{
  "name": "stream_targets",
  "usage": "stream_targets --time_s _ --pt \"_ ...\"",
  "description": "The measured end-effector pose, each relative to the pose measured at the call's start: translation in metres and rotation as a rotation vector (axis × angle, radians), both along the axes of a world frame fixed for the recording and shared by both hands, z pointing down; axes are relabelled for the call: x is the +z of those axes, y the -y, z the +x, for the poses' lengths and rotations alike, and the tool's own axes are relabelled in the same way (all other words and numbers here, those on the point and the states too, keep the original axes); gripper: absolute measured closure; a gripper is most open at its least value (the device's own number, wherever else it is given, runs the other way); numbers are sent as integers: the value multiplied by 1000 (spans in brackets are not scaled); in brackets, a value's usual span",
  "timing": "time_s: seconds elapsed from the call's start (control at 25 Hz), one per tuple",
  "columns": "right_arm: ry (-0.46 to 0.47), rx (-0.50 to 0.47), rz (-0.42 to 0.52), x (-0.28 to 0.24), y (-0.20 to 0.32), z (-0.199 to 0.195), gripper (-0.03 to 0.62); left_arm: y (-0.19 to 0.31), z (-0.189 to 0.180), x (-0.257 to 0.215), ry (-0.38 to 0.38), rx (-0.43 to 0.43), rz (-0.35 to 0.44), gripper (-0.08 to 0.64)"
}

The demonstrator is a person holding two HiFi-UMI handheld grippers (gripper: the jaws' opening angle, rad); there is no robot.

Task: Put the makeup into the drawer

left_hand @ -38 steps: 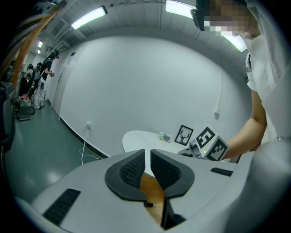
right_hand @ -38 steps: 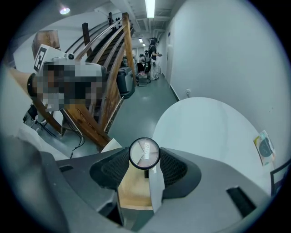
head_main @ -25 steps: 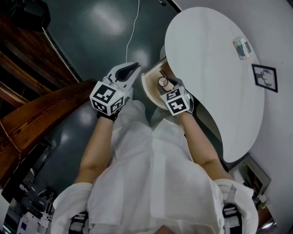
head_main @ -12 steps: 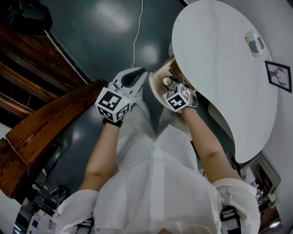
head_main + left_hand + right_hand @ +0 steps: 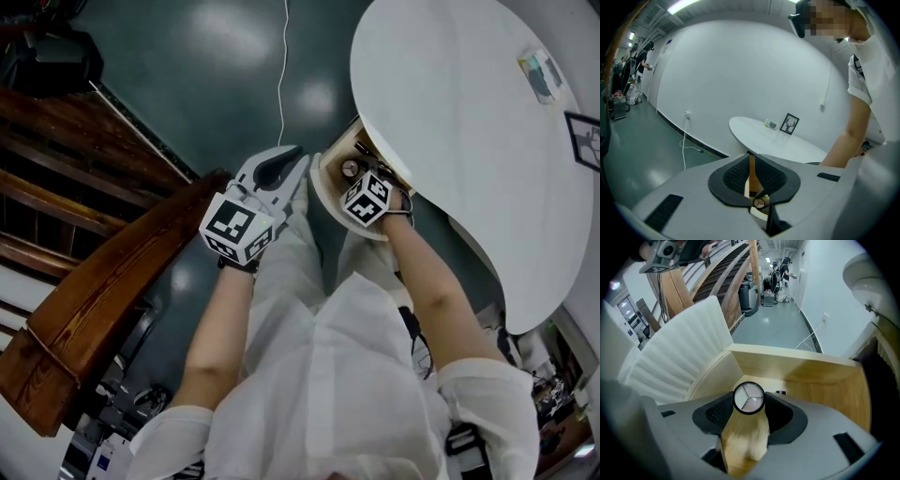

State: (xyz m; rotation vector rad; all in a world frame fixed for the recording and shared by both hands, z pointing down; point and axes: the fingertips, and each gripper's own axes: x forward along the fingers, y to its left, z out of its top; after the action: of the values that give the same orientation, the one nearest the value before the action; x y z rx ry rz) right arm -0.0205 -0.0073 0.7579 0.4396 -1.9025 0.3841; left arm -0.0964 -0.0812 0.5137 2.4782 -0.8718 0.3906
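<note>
Dark green floor spreads under a person in white clothes, seen from above, who holds a tool in each hand. Nearest, the left gripper hangs over the floor just left of an open wooden drawer; its two black pads are pressed almost together, with only a thin slit between them, and they hold nothing. Just beside it, the right gripper reaches into the drawer with its jaws clamped on a small round makeup compact, whose clear lid shows three pale wedges of colour. The compact sits above the drawer's light wood floor, inside its curved front wall; whether it touches the bottom cannot be told. The drawer sticks out from under a white oval table. Farther along the tabletop lie a small greenish item and a black picture frame by the white wall. A thin white cable runs across the floor, and a brown wooden stair rail stands off to the left.
</note>
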Motion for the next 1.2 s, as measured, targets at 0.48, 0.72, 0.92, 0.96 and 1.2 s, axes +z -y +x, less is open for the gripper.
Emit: stream_targets --time_s 0.48,0.72,0.92,0.96,1.2 --pt "-72 -52 -2 42 8 3 383 7 2 23 9 13 -24 532" --pt "-109 -66 -12 49 3 1 383 7 -2 25 8 13 -30 532" --pt "-110 -70 -10 47 6 0 383 7 -7 25 6 6 -29 528" --pt "-107 -67 -12 45 6 0 383 7 -8 24 5 5 -29 526" --pt "-101 -33 -14 32 7 4 383 6 -8 17 -3 -1 -21 520"
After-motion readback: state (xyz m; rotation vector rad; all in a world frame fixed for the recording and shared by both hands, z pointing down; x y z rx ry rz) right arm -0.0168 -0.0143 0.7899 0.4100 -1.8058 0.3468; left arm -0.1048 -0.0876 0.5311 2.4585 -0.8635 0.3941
